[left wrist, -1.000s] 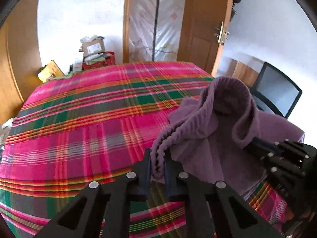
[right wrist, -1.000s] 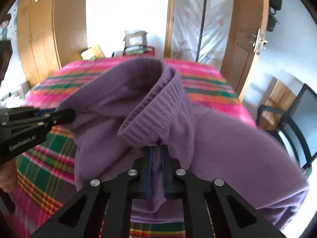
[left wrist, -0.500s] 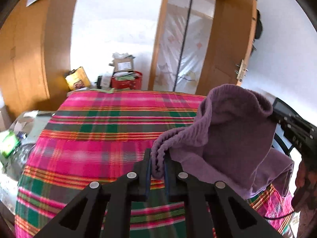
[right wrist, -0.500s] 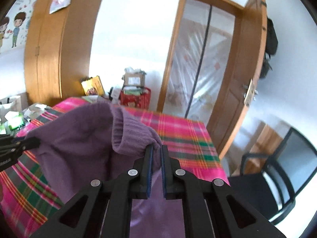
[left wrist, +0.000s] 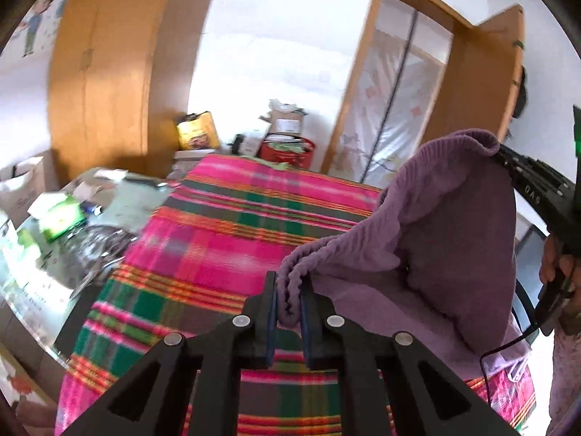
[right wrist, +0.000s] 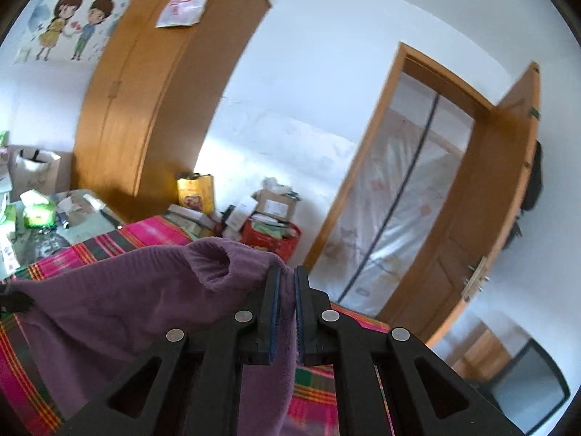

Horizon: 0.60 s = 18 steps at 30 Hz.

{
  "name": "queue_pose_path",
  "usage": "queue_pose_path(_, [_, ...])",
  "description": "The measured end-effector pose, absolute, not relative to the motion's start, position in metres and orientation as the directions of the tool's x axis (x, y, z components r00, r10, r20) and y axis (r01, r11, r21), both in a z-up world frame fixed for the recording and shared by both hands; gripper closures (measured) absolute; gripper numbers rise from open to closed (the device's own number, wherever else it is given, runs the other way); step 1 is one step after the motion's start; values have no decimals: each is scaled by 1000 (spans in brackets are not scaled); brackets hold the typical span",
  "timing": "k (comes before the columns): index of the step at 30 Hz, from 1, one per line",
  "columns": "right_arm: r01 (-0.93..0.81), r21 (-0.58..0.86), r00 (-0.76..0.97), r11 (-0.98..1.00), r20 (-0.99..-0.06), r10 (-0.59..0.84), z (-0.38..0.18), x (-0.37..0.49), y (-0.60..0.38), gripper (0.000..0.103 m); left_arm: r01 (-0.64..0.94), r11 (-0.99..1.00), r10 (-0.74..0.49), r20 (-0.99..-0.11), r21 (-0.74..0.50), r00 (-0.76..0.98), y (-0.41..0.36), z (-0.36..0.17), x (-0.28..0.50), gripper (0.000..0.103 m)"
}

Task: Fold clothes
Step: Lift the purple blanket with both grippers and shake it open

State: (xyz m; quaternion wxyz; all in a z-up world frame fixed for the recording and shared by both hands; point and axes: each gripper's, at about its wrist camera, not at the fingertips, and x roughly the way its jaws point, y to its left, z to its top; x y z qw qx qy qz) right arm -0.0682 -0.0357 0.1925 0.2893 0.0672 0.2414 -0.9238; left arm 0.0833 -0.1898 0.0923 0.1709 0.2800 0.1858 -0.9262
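A: What are you holding, from the left?

B: My left gripper (left wrist: 288, 299) pinches the ribbed edge of the purple sweater (left wrist: 446, 239) between its jaws. The knit hangs in the air above the plaid bed (left wrist: 225, 239), stretched rightward to my right gripper (right wrist: 285, 303), whose jaws clamp another fold.

A: The risk?

B: Both pinches look shallow. I judge that a hard pull apart could slip the knit free, dropping it in a heap.
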Motion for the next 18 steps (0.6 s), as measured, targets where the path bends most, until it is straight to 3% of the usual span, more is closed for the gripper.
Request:
queue_pose_path(9, [682, -400, -731, -612, -371, -573, 153, -72, -114, 95, 521, -816, -241, -672, -250, -700, -224, 57, 114, 92])
queue_pose_path(18, [762, -367, -645, -533, -364, -672, 146, -46, -167, 95, 623, -753, -341, -683, -213, -646, -254, 56, 137, 92])
